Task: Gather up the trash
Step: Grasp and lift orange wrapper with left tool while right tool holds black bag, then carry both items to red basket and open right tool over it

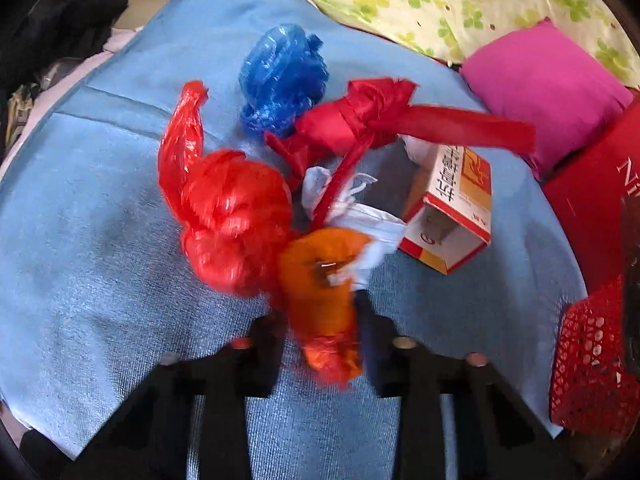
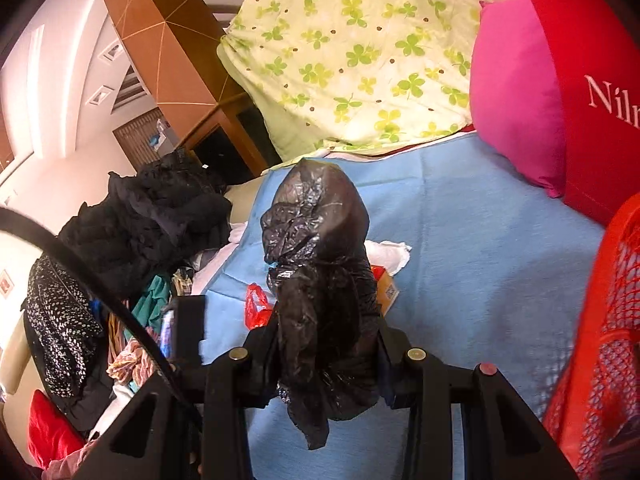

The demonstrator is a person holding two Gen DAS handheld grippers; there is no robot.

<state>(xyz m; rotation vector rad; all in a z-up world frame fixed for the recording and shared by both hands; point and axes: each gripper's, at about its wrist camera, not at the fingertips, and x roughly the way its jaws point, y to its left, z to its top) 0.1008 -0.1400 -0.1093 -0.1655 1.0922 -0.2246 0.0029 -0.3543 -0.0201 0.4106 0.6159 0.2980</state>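
On a blue blanket (image 1: 100, 208) lies a heap of trash: a red plastic bag (image 1: 228, 216), a knotted blue bag (image 1: 282, 76), a dark red knotted bag (image 1: 360, 116), white tissue (image 1: 360, 216) and an open red-and-orange carton (image 1: 452, 212). My left gripper (image 1: 320, 320) is shut on an orange plastic wad (image 1: 320, 288), blurred by motion. My right gripper (image 2: 324, 328) is shut on a crumpled black plastic bag (image 2: 316, 240) and holds it above the blanket (image 2: 480, 240). Behind it show bits of a red bag (image 2: 256, 308), a carton (image 2: 386, 292) and tissue (image 2: 390, 254).
A red mesh basket (image 1: 588, 360) stands at the right edge, also in the right wrist view (image 2: 608, 320). A pink cushion (image 1: 548, 88), a red pillow (image 2: 592, 80) and a clover-print quilt (image 2: 352, 60) lie behind. Dark clothes (image 2: 152, 216) are piled left.
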